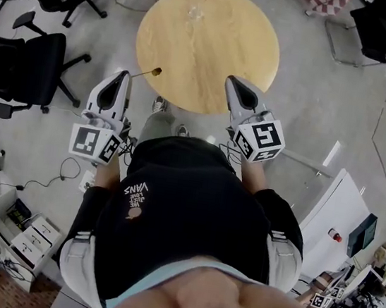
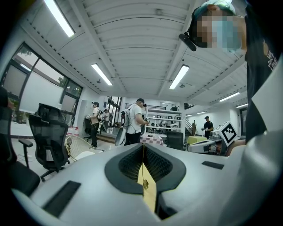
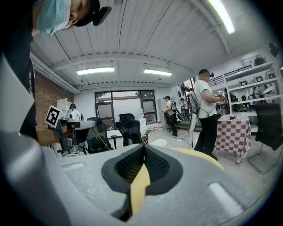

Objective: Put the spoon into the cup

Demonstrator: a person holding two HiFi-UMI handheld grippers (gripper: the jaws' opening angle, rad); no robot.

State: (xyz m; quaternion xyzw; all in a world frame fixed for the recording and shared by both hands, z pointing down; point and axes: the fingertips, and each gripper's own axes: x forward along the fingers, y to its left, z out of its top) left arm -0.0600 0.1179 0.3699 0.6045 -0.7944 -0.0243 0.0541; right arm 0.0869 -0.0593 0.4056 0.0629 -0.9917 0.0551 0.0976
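Two grippers are held out over the near edge of a round wooden counter (image 1: 215, 46), with the person's black shirt below them in the head view. The left gripper (image 1: 126, 75) has its fingers (image 2: 128, 164) clenched on a thin gold spoon (image 1: 147, 73). The spoon sticks out from the fingertips to the right and slightly away, and its bowl end lies over the counter's near-left rim. The right gripper view also shows the spoon as a fine yellow line running from the left gripper. The right gripper (image 1: 230, 81) is well apart from the left one, over the near-right part of the counter. Its fingers (image 3: 157, 170) are pressed together with nothing between them; only the yellow counter shows through the slit. A small clear object (image 1: 194, 12) stands on the far side of the counter, too faint to make out. A black office chair (image 1: 28, 62) stands on the floor at the left.
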